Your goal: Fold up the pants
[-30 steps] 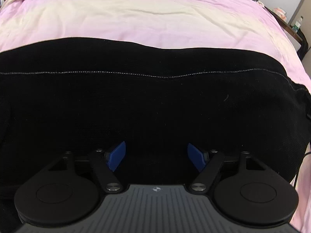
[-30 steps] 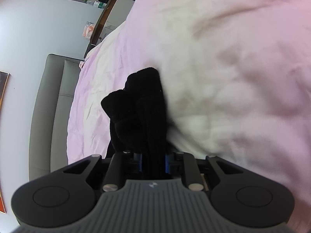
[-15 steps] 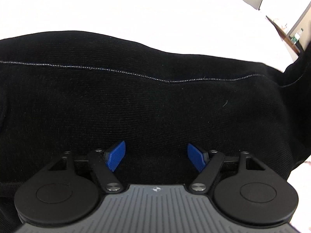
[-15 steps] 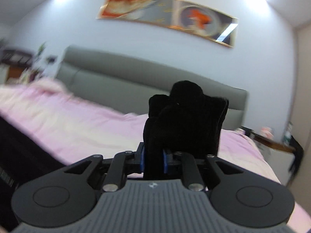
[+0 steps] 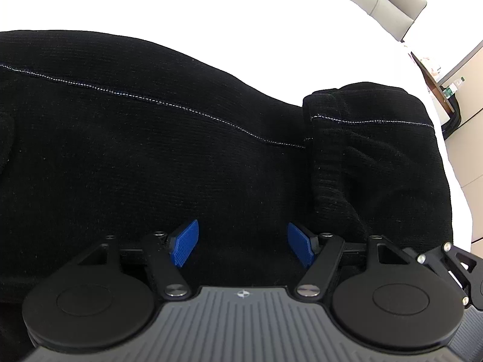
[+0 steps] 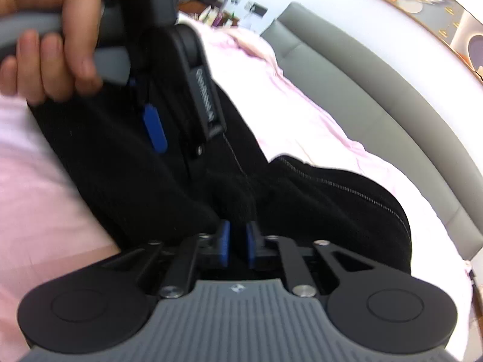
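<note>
Two grippers work one pair of black knit pants [image 5: 181, 157], which lies spread on a pink bedsheet [image 6: 45, 181] and serves here as the landmark. Nearest the pants, the right gripper [image 6: 237, 246] has its blue pads drawn almost together on a bunched fold of the fabric, which rises from between them and runs forward into the main body of cloth. The left gripper [image 5: 242, 242] is set over the pants with its jaws spread wide and nothing between them; the fabric lies directly under and ahead of its blue pads [image 5: 184, 242], though whether they touch it cannot be told. Across the pants a white-stitched seam [image 5: 151, 99] marks the long axis, running crosswise to the left fingers. At the seam's right end a turned-over portion [image 5: 371, 138] already lies doubled on the lower layer. The right gripper is therefore judged nearer the free end, and the coming move likely turns on carrying that held fold along the seam axis. Beyond the pants stand a grey headboard [image 6: 377, 96] and a framed picture [image 6: 422, 9]. The left hand [image 6: 51, 39] grips the left tool's handle.
</note>
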`<state>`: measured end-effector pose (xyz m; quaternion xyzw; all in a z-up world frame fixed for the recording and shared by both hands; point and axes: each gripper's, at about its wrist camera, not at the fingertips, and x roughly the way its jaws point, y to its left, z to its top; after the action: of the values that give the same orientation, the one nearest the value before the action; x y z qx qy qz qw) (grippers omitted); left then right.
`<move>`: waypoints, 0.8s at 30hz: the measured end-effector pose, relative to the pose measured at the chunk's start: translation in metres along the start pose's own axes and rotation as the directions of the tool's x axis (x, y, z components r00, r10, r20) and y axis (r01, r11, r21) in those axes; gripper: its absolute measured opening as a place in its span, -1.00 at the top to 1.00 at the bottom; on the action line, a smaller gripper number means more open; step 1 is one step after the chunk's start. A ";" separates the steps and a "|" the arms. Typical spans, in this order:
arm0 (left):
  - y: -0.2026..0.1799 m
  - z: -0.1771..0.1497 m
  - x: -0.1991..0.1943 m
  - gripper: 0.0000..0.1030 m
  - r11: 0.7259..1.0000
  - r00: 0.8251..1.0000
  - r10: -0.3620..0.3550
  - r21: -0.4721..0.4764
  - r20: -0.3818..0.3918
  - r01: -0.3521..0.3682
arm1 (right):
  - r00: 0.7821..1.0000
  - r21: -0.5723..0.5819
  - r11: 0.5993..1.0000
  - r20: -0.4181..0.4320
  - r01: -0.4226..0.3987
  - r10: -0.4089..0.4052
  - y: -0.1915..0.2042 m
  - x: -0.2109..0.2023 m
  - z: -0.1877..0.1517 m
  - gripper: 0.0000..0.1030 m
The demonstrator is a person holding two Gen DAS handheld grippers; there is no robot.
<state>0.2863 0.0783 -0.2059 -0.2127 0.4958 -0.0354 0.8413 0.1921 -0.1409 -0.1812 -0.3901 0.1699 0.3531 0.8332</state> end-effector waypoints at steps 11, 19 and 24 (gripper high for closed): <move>-0.024 0.002 -0.005 -0.67 1.000 1.000 0.017 -0.010 0.012 -0.017 | 0.977 -0.156 0.971 -0.086 0.179 -0.194 0.017 0.029 0.007 0.16; -0.023 -0.003 -0.012 -0.67 1.000 1.000 0.001 -0.002 0.022 -0.001 | 0.939 0.014 0.945 -0.119 0.326 -0.322 -0.022 0.031 0.010 0.19; -0.025 -0.004 -0.011 -0.67 1.000 1.000 0.007 0.010 0.023 -0.007 | 0.968 -0.084 0.973 -0.111 0.215 -0.223 0.003 0.037 0.015 0.47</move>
<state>0.2808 0.0577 -0.1884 -0.2071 0.4864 -0.0327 0.8482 0.2154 -0.1114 -0.1939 -0.4564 0.1628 0.2406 0.8410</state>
